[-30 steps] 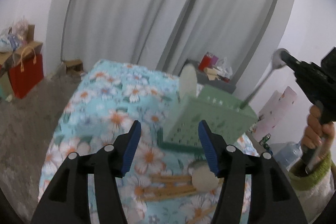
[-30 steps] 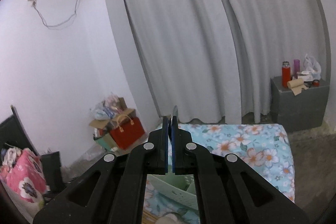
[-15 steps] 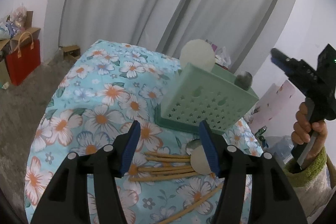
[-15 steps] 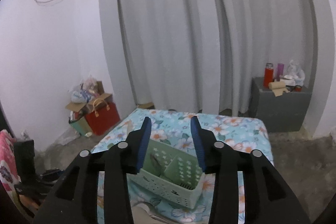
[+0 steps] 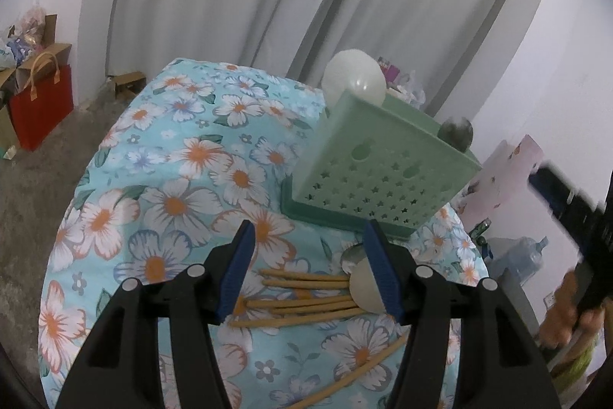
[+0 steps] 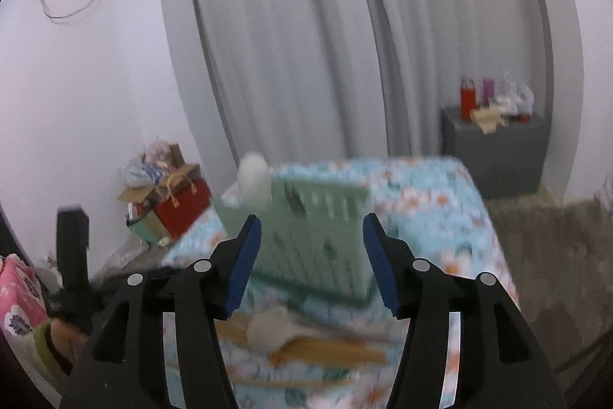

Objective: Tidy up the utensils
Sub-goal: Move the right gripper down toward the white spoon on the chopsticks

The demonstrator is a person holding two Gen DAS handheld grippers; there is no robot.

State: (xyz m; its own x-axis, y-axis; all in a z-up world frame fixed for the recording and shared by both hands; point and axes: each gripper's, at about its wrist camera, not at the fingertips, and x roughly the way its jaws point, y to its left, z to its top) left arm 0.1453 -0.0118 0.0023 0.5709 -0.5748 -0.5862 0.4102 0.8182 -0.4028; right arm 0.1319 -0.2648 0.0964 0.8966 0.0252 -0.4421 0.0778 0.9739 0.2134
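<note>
A green perforated basket (image 5: 383, 179) (image 6: 314, 229) stands on the flowered tablecloth (image 5: 172, 179). In it stand a white spoon (image 5: 354, 81) (image 6: 253, 183) and a metal spoon (image 5: 456, 133). Several wooden chopsticks (image 5: 306, 298) (image 6: 329, 351), another white spoon (image 5: 364, 288) (image 6: 272, 328) and a metal spoon (image 5: 350, 255) lie in front of the basket. My left gripper (image 5: 309, 232) hovers open above the chopsticks, holding nothing. My right gripper (image 6: 311, 223) faces the basket with its jaws opening and nothing between them. It also shows blurred in the left wrist view (image 5: 574, 202).
Grey curtains hang behind the table. A red bag (image 5: 42, 102) and boxes sit on the floor to one side. A grey cabinet (image 6: 494, 152) with bottles stands in the corner. A water jug (image 5: 517, 255) is beside the table. A person's hand (image 5: 563, 324) holds the right gripper.
The right gripper was shut on a metal spoon over the basket. It has let go, the spoon now stands in the basket, and the gripper has dropped lower. The left gripper stays open.
</note>
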